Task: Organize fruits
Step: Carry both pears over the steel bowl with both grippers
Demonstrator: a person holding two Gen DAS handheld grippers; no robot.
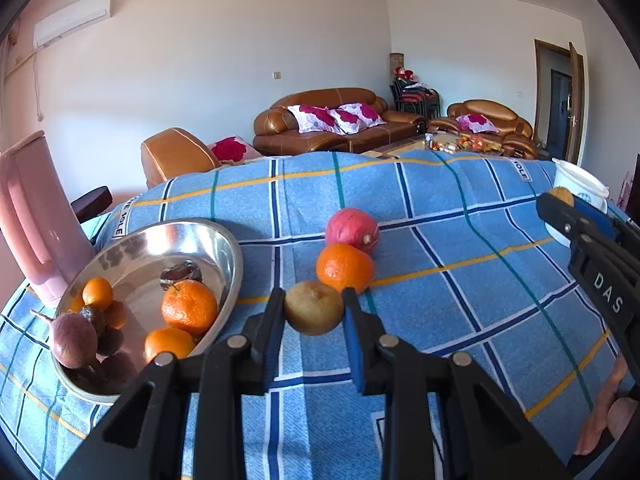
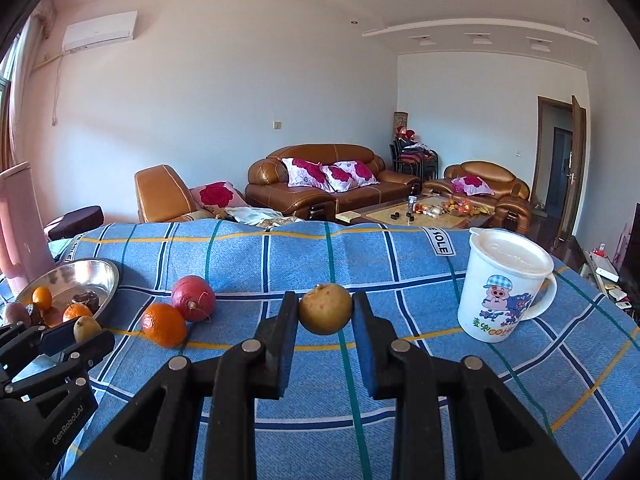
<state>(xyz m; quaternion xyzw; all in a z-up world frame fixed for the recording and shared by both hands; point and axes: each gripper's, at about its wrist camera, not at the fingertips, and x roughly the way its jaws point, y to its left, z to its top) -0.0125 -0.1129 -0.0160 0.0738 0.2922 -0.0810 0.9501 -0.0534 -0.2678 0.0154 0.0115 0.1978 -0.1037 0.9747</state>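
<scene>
Here, two black claws each grip one small brownish-yellow round fruit above a desk covered in a blue checked cloth (image 2: 420, 280). The left claw (image 1: 313, 307) is closed on its fruit (image 1: 314, 307), held at about 6 o'clock from two loose fruits on the cloth: one orange (image 1: 345, 267) and, touching it just behind, one red pomegranate-like fruit (image 1: 352, 230). The right claw (image 2: 325, 309) is closed on the second brownish fruit (image 2: 326, 309). From the right wrist view, one white lidded cartoon mug (image 2: 505, 286) stands at 3 o'clock of that fruit.

One steel bowl (image 1: 224, 248) sits at 9 o'clock of the left claw. Inside it are four orange citrus fruits of mixed sizes, several dark purple fruits that cannot be counted surely, and one dark shrivelled piece. One pink jug (image 1: 30, 216) stands just behind the bowl. A person's fingers (image 1: 608, 416) show at the left view's lower right edge.
</scene>
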